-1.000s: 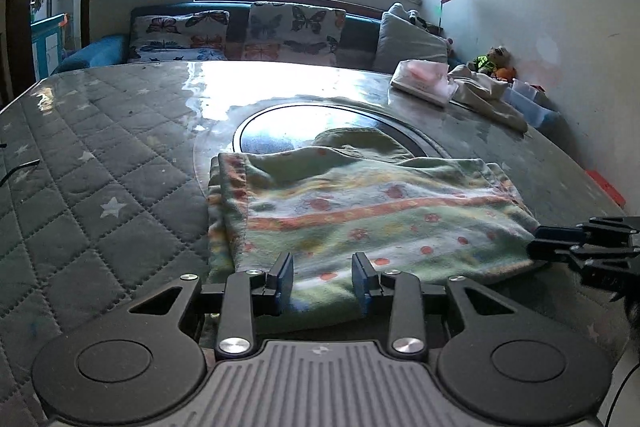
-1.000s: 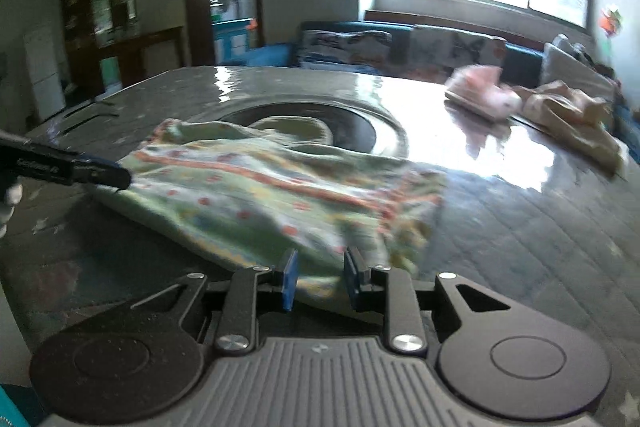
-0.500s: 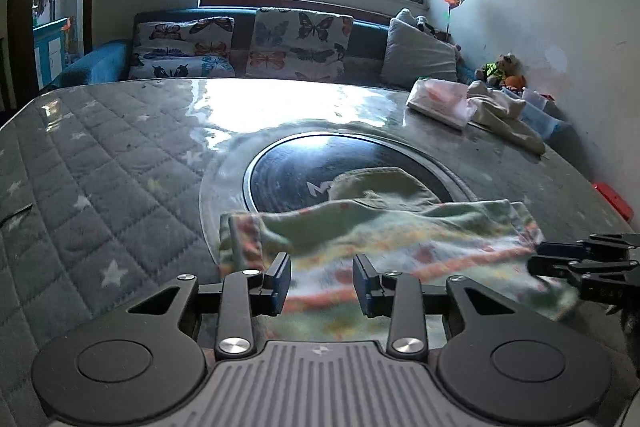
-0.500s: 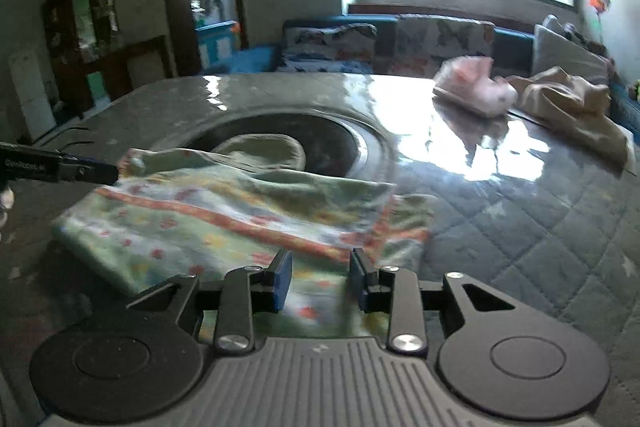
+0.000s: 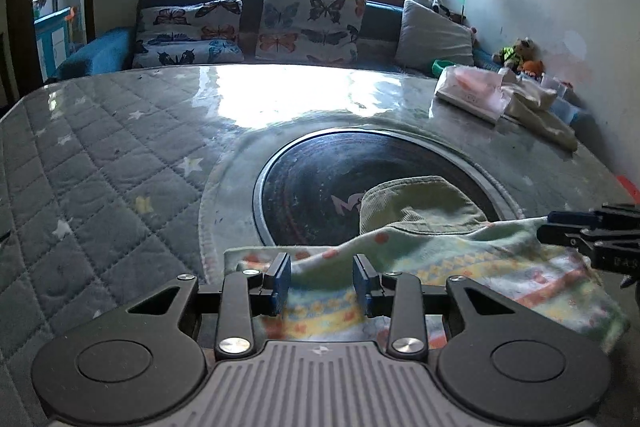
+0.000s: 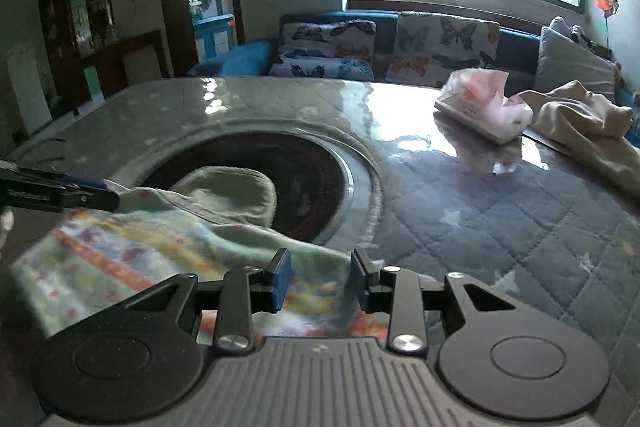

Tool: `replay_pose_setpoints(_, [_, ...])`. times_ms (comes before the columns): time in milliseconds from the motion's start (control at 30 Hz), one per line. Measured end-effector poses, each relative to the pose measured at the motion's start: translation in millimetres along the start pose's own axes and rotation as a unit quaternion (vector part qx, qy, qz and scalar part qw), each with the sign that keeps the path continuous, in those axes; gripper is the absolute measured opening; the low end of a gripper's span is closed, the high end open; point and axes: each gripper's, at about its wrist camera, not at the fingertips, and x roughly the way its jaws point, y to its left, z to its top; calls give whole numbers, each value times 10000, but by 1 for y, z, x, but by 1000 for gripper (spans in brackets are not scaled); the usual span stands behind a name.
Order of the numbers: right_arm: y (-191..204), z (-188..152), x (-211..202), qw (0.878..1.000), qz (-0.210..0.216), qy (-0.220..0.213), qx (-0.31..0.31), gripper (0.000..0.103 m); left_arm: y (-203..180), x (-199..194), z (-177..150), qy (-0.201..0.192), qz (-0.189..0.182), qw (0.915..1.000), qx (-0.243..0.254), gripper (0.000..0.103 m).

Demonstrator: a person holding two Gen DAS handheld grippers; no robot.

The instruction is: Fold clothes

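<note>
Left gripper [image 5: 321, 278] with jaws spread, hovering over the near left part of the patterned green garment [image 5: 460, 279]. Right gripper [image 6: 319, 277] likewise spread, above the garment's near right edge, nothing pinched. Garment lying at the near edge of the quilted table [image 5: 100, 167], its plain green collar end [image 5: 416, 207] draped over the dark round inset [image 5: 320, 179]. Far right on the table: folded pink cloth [image 6: 484, 103] touching a crumpled beige cloth [image 6: 580, 119]. Butterfly cushions [image 5: 248, 27] beyond, on the sofa.
</note>
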Motion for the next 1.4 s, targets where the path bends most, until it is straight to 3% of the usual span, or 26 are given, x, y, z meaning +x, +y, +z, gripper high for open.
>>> replay_pose_setpoints(233, [-3, 8, 1, 9999, -143, 23, -46, 34, -8, 14, 5, 29, 187, 9997, 142, 37])
replay_pose_setpoints(467, [17, 10, 6, 9996, 167, 23, -205, 48, -14, 17, 7, 10, 133, 9996, 250, 38])
replay_pose_setpoints(600, [20, 6, 9, 9997, 137, 91, -154, 58, -9, 11, 8, -9, 210, 9996, 168, 47])
replay_pose_setpoints(700, [24, 7, 3, 9998, 103, 12, -166, 76, -9, 4, 6, -73, 233, 9996, 118, 58])
replay_pose_setpoints(1033, [41, -1, -26, 9993, 157, -118, -331, 101, -8, -24, -6, -250, 345, 9991, -35, 94])
replay_pose_setpoints(1167, [51, -7, -37, 9985, 265, -194, -432, 103, -7, -40, -13, -402, 350, 9985, -92, 103])
replay_pose_setpoints(1400, [65, -19, -52, 9976, 302, -275, -553, 103, 0, -69, -25, -775, 369, 9960, -236, 103])
